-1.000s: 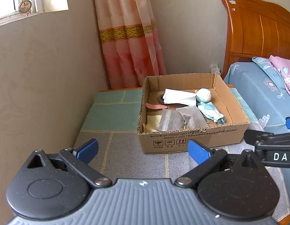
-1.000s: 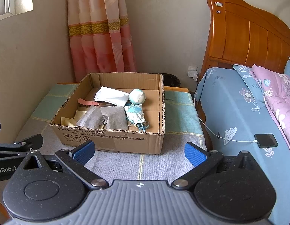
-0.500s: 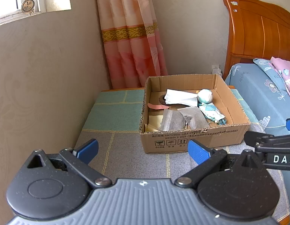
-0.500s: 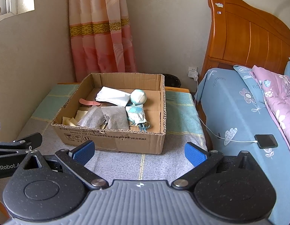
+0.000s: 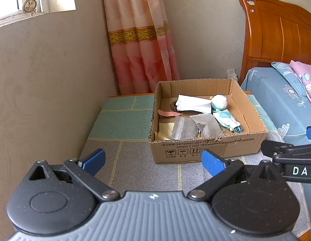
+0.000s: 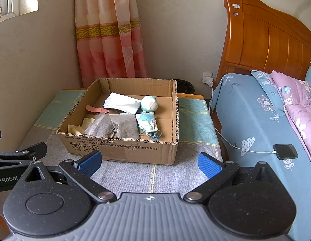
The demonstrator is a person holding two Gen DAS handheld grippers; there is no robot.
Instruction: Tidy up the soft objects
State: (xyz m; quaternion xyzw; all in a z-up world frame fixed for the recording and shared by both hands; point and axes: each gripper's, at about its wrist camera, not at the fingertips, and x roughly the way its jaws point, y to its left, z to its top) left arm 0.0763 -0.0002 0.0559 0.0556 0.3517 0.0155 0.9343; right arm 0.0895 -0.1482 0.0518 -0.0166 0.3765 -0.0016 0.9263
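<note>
An open cardboard box (image 5: 207, 150) (image 6: 123, 148) stands on a cloth-covered table. Inside lie a white folded cloth (image 5: 192, 103) (image 6: 122, 102), a pale blue ball (image 5: 219, 101) (image 6: 149, 103), a blue patterned pouch (image 5: 226, 119) (image 6: 147, 122), grey sachets (image 5: 195, 127) (image 6: 119, 127), a pink strip (image 5: 168, 113) (image 6: 97, 109) and yellow cloths (image 6: 79, 128). My left gripper (image 5: 153, 160) and right gripper (image 6: 149, 161) are both open and empty, held in front of the box and apart from it.
The table cloth (image 5: 125, 120) is green and grey. A wall stands on the left, a pink curtain (image 5: 139, 40) behind. A bed with blue sheet (image 6: 256, 116), wooden headboard (image 6: 266, 40) and a charging phone (image 6: 285, 151) lies on the right.
Both grippers have drifted slightly; the box and its contents sit a touch lower in both views. Nothing was taken hold of.
</note>
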